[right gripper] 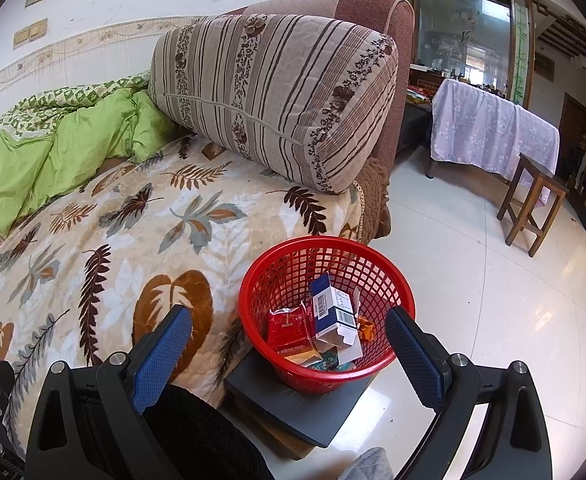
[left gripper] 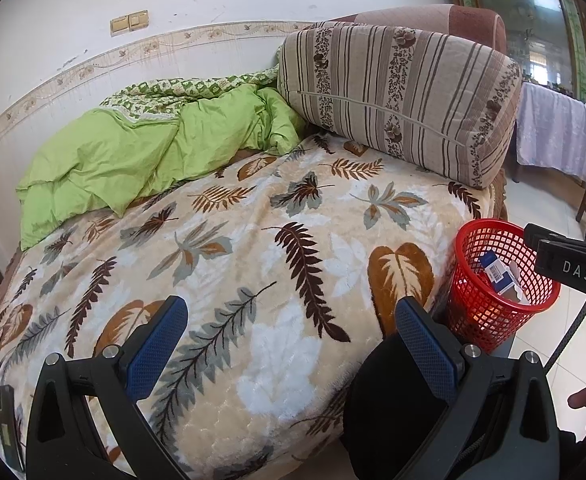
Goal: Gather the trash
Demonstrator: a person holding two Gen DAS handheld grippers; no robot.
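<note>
Red mesh basket sits on a dark grey slab on the floor, just beside the bed edge. Inside: a blue-and-white carton with barcodes, leaning upright; a red cigarette pack to its left; an orange wrapper scrap to its right; a few flatter bits at the bottom, can't identify.

Right claw: wide open, nothing between the blue pads, touching nothing. Basket is directly ahead, between the two fingers and lower; the right finger overlaps the basket rim in view, contact not evident.

Left claw: also wide open, empty, hovering over the leaf-print blanket on the bed. From it, the basket is ahead and off to the right, past the bed edge; the right claw's body shows above the basket there.

Farther ahead of both claws: crumpled green quilt at left against the wall, striped cushion propped on the sofa arm. Right of the right claw: white tile floor, wooden stool, table draped in lilac cloth.
</note>
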